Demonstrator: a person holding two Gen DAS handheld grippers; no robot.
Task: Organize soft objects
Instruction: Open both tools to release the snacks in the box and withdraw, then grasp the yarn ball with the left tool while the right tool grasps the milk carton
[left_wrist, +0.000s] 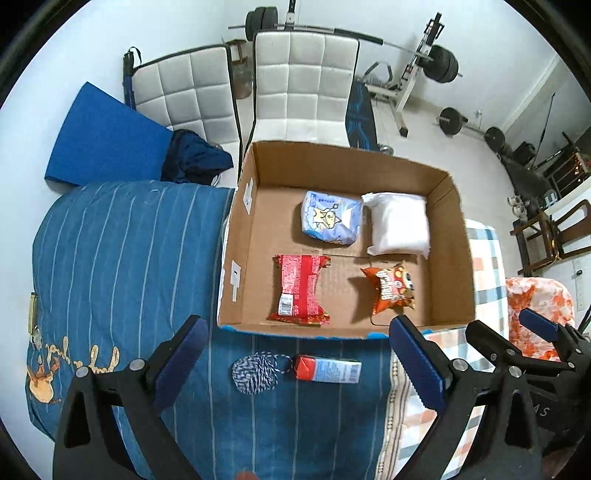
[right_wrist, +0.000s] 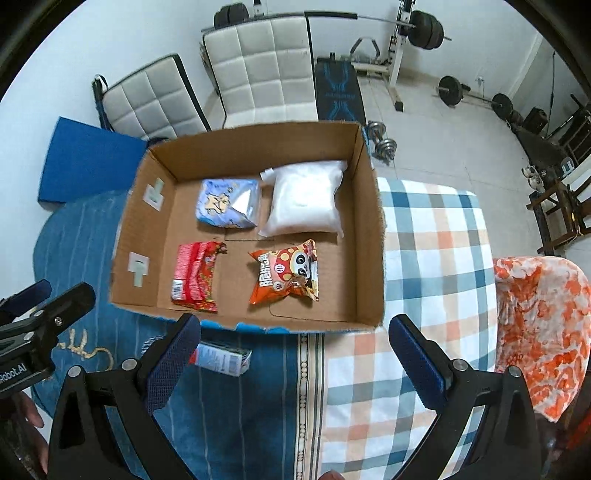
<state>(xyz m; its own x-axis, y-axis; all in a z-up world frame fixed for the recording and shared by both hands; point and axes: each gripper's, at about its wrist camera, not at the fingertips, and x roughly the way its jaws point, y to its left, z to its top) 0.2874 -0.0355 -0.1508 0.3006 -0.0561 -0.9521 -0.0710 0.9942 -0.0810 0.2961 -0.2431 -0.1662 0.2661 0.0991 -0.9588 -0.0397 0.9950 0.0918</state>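
An open cardboard box (left_wrist: 258, 221) (right_wrist: 369, 236) holds a blue star-print pack (left_wrist: 330, 218) (right_wrist: 227, 203), a white pillow pack (left_wrist: 399, 229) (right_wrist: 304, 199), a red snack pack (left_wrist: 299, 290) (right_wrist: 195, 277) and an orange panda snack bag (left_wrist: 391, 288) (right_wrist: 286, 275). In front of the box lie a blue-and-white yarn ball (left_wrist: 255, 373) and a red-and-blue carton (left_wrist: 328, 369) (right_wrist: 223, 358). My left gripper (left_wrist: 295, 365) is open and empty above them. My right gripper (right_wrist: 293, 362) is open and empty before the box's front edge.
The box sits on a blue striped cloth (left_wrist: 122, 258) beside a checked cloth (right_wrist: 436, 266) and an orange patterned cloth (right_wrist: 543, 325). White padded chairs (left_wrist: 303, 81), a blue mat (left_wrist: 107, 136) and weight equipment (left_wrist: 439, 62) stand behind.
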